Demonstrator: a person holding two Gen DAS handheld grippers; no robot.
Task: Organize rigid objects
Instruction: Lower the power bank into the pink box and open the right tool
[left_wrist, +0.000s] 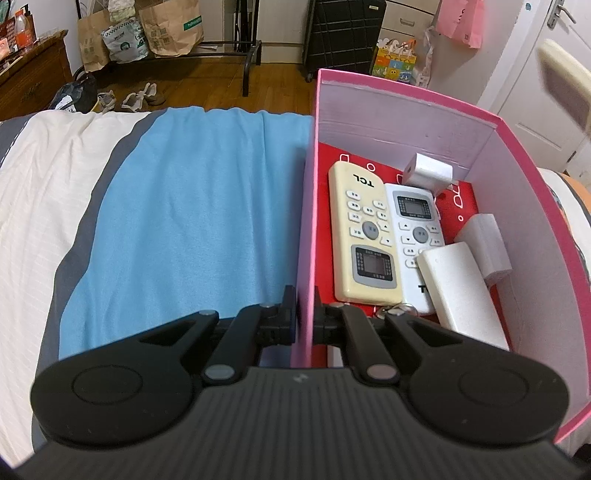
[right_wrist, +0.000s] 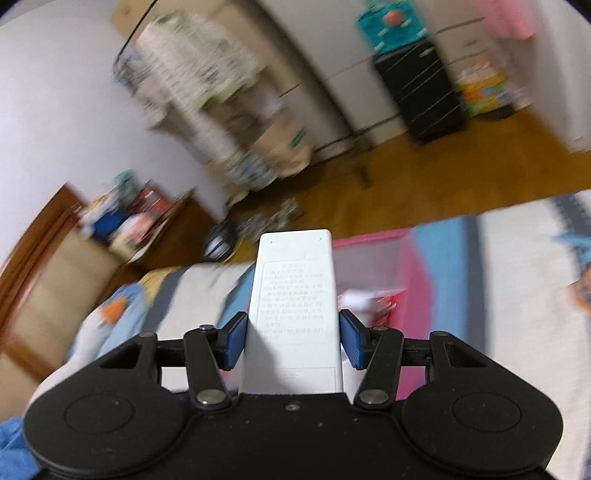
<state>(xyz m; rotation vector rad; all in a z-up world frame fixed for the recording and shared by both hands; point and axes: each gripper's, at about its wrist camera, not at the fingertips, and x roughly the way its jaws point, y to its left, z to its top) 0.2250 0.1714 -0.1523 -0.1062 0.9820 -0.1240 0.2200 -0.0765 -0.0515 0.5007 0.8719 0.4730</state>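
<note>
A pink box (left_wrist: 524, 177) stands on the bed at the right of the left wrist view. Inside lie a cream TCL remote (left_wrist: 364, 232), a white remote (left_wrist: 415, 236), a white charger cube (left_wrist: 428, 170), a white block (left_wrist: 461, 288) and a pale grey block (left_wrist: 487, 247). My left gripper (left_wrist: 304, 314) is shut on the box's left wall (left_wrist: 306, 236). My right gripper (right_wrist: 293, 339) is shut on a white remote (right_wrist: 293, 295), back side up, held in the air above the bed. The pink box (right_wrist: 369, 266) shows blurred beyond it.
A blue cloth (left_wrist: 192, 206) covers the bed left of the box, over a white and grey sheet (left_wrist: 40, 206). Past the bed's far edge are wooden floor, shoes (left_wrist: 142, 96), paper bags on a rack (left_wrist: 170, 29), a black suitcase (left_wrist: 343, 37) and a wooden dresser (left_wrist: 33, 70).
</note>
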